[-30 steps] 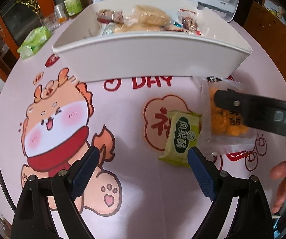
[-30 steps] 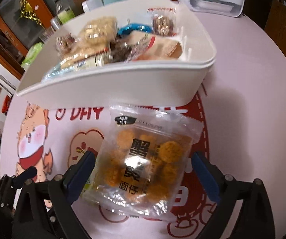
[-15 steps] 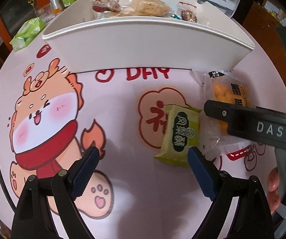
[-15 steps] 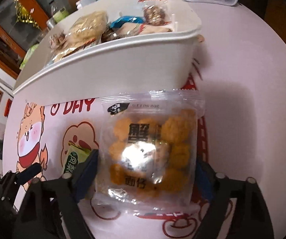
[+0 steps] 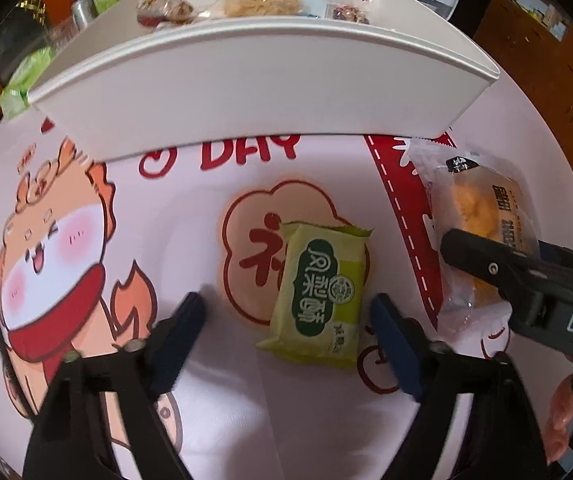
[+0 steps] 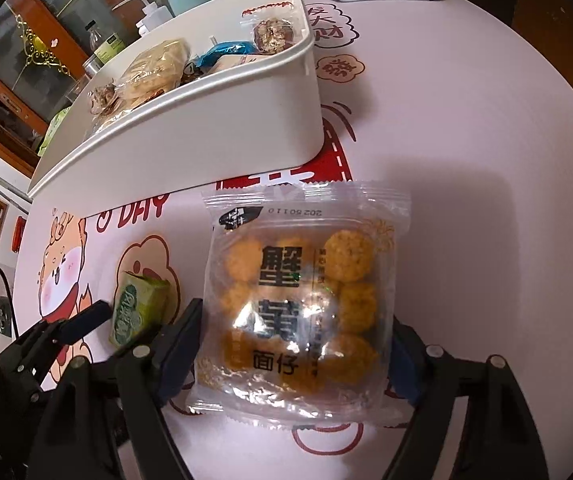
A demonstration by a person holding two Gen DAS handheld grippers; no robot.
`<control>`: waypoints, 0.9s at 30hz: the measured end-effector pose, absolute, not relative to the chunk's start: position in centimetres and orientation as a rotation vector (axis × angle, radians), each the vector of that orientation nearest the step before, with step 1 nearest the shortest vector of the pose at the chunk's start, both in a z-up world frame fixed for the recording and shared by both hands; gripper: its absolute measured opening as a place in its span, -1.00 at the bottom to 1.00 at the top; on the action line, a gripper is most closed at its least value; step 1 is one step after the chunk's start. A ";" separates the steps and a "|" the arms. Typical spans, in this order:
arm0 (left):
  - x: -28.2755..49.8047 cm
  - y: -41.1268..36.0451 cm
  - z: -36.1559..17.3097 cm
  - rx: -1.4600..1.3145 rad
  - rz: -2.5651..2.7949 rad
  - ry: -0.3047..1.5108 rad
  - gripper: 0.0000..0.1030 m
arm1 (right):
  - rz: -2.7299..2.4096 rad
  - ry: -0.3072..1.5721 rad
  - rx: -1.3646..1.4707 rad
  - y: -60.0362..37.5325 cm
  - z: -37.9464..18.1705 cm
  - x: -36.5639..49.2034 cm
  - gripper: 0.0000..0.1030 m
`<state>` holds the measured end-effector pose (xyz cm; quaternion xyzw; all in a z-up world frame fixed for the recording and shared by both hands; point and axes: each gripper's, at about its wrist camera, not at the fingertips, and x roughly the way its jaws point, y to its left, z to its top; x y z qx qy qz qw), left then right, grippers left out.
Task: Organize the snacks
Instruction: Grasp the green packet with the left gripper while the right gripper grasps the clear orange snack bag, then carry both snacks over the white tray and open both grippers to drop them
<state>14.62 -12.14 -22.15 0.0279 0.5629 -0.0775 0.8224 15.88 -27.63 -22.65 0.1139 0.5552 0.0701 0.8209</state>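
Far left on the worktop [image 5: 486, 80] sits the cartoon-dog print, w/ the white bin [image 5: 246, 92] behind it, already holding several wrapped snacks.

Next over, the left gripper [image 5: 286, 316] hangs above the green snack pack [image 5: 320, 292], which lies flat on the red cloud print. Its jaws are closing but haven't met the wrapper — the right pad is just beside the pack's edge, the left pad well apart from it. So nothing is gripped there.

To the right, the right gripper [image 6: 292, 344] straddles the clear bag of orange crackers [image 6: 306, 300], lying just in front of the bin's corner. Jaws closing here too; the left pad is at the bag's edge, and the right pad is tucked under the wrapper's edge, so I can't tell if it presses yet. I'd call it not yet held.

Step in hand, as I read it: a two-handed pickup, one snack per gripper, both bound for the bin. Next move prob. needs each pair of jaws to finish closing on the wrapper, then a lift clear over the bin's tall front wall — the cracker bag is slick and floppy, so it may slip.

Vs a sec ago: both grippers have come lower and closer to their packs, and both openings are narrower.
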 end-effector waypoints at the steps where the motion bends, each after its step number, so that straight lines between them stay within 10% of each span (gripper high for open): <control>1: 14.7 -12.3 -22.1 0.073 -0.167 1.190 0.21 | 0.150 1.181 0.247 -27.8 -22.6 15.8 0.56; 4: 14.8 -12.9 -21.7 0.087 -0.186 1.176 -0.30 | 0.152 1.179 0.249 -27.9 -22.5 15.8 0.51; 27: 14.6 -7.7 -9.7 -0.083 -0.223 1.014 -0.31 | 0.308 1.001 0.272 -26.5 -13.2 13.9 0.45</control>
